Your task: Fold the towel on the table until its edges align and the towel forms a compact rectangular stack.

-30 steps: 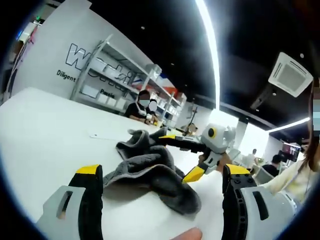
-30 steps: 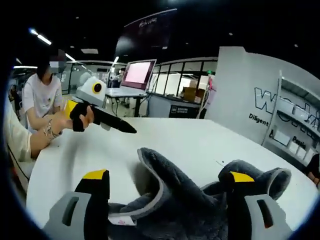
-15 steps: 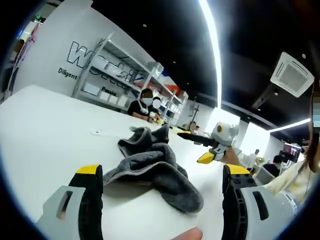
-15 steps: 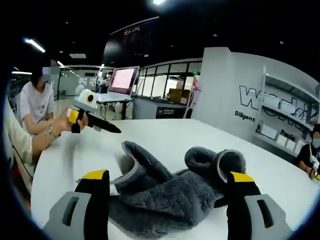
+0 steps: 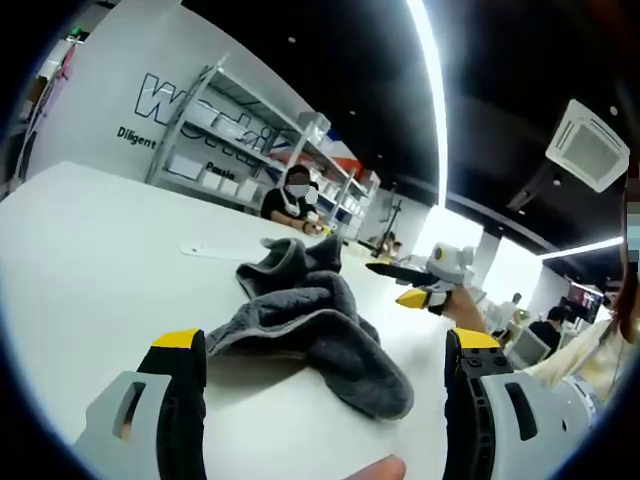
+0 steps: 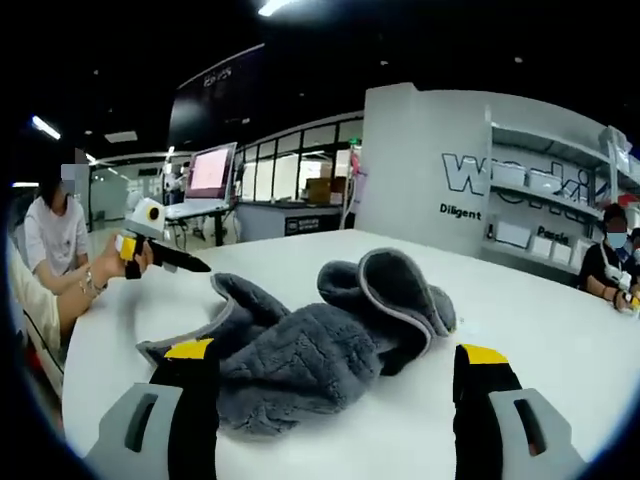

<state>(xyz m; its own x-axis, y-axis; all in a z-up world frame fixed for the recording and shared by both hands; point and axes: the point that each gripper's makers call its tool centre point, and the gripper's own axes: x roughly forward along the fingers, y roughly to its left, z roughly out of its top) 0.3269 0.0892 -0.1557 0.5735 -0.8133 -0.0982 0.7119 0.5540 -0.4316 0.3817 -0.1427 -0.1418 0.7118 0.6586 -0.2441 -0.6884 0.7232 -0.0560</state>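
Observation:
A crumpled grey towel lies in a heap on the white table, with its paler edging showing. In the left gripper view my left gripper stands open just short of the heap, with nothing between its yellow-tipped jaws. Beyond the towel, my right gripper hovers apart from it in a person's hand. In the right gripper view the towel lies bunched ahead of my open right gripper. The left gripper sits farther left above the table, held in a hand.
A small flat white item lies on the table past the towel. A person sits at the far side before metal shelves. Another person sits at the left, and a screen stands behind.
Both grippers have drawn back from the towel. The right gripper, close over the cloth a second ago, now hovers off to the side. The towel has settled into a lower heap.

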